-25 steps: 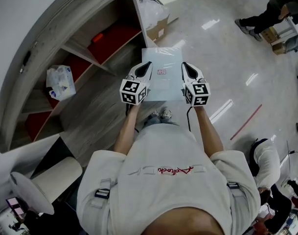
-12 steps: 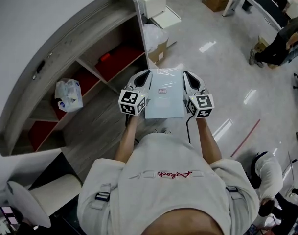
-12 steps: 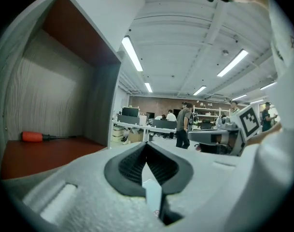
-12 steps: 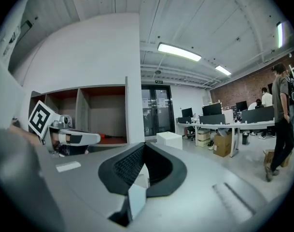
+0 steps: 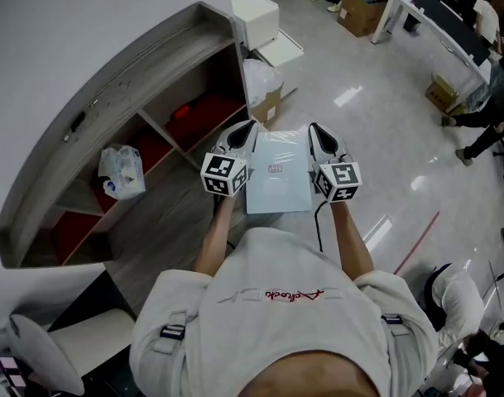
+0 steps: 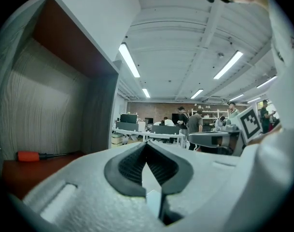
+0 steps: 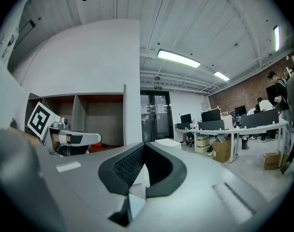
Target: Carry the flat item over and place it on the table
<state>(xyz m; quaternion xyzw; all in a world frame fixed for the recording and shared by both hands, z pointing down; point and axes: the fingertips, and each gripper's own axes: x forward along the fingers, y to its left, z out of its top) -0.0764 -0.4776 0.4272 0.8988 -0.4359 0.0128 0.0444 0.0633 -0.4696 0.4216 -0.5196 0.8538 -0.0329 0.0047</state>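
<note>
The flat item (image 5: pixel 278 184) hung level between the two grippers. The left gripper (image 5: pixel 245 132) was clamped on its left edge and the right gripper (image 5: pixel 315 133) on its right, both sets of jaws pinched shut on it. Its small red label (image 5: pixel 276 169) was too tiny to read. Same grip as a second earlier, just lifted higher. Under the jaws was glossy floor (image 5: pixel 376 139); left of them, a curved wooden shelf (image 5: pixel 144 98) holding a white bag (image 5: pixel 122 172).

No text is fully legible. Red script lettering (image 5: pixel 272 292) crosses the back of the person's shirt (image 5: pixel 276 341). A red-printed label (image 5: pixel 275 169) sits near the far edge of the flat item (image 5: pixel 278 195); both are too small to read.
</note>
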